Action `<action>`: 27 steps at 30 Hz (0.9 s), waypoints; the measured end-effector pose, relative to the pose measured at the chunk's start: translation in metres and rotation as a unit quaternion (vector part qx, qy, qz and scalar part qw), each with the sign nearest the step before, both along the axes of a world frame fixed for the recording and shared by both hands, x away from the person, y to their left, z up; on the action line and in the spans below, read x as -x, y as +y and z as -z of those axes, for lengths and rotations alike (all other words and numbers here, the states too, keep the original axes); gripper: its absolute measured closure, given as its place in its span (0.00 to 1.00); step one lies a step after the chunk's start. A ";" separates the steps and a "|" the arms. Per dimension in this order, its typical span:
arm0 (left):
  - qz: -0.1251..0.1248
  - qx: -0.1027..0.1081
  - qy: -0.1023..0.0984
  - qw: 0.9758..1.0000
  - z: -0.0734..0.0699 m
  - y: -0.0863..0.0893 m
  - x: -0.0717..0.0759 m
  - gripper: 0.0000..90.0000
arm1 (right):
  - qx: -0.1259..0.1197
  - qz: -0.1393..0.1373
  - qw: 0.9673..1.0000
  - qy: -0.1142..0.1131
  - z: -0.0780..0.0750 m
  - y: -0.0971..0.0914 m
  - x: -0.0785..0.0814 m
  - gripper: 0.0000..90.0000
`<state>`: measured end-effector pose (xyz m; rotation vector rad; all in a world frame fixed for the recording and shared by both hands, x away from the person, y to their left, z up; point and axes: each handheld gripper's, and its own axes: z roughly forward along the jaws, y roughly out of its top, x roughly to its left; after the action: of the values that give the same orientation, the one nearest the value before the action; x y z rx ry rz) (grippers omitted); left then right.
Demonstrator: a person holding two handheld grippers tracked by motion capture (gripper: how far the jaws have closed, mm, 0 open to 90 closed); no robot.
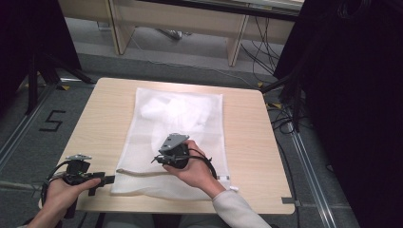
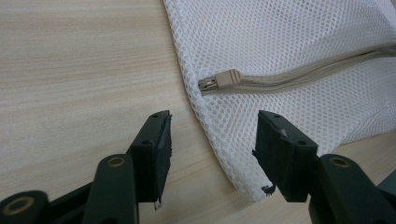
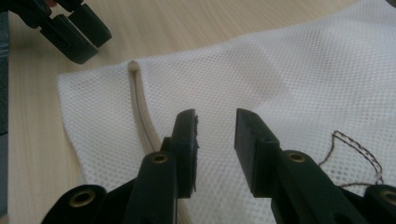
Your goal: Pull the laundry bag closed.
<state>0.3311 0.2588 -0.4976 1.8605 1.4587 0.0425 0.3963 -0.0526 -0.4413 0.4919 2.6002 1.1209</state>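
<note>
A white mesh laundry bag (image 1: pixel 176 128) lies flat on the wooden table (image 1: pixel 104 118), with white fabric (image 1: pixel 164 111) inside its far half. A beige zipper (image 2: pixel 303 77) runs along the bag's near edge, and its pull (image 2: pixel 219 80) sits at the left end. My left gripper (image 2: pixel 212 135) is open at the bag's near left corner; the corner lies between the jaws, close to the right one, unpressed. My right gripper (image 3: pixel 215 123) hovers open over the mesh beside the zipper (image 3: pixel 140 112), nothing between its jaws. From above, the left gripper (image 1: pixel 110 179) and right gripper (image 1: pixel 159 160) point toward each other.
The table's near edge runs just below both hands. Bare wood lies left and right of the bag. A loose dark thread (image 3: pixel 355 149) rests on the mesh by my right gripper. Light wooden furniture legs (image 1: pixel 235 45) and cables stand on the floor beyond the table.
</note>
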 end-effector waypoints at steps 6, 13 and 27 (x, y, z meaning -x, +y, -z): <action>-0.004 -0.001 -0.006 1.000 0.000 -0.001 0.000 0.50 | 0.005 -0.015 1.000 0.009 0.001 0.014 0.001 0.78; 0.003 -0.001 -0.001 1.000 0.000 -0.001 0.000 0.50 | 0.008 -0.031 0.999 0.012 0.004 0.031 0.003 0.79; 0.005 -0.001 0.000 1.000 0.000 -0.001 0.000 0.50 | 0.017 -0.062 0.997 0.029 0.011 0.066 0.003 0.80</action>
<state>0.3309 0.2579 -0.4978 1.8692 1.4490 0.0388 0.3929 0.0132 -0.4525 0.3640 2.7284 1.1129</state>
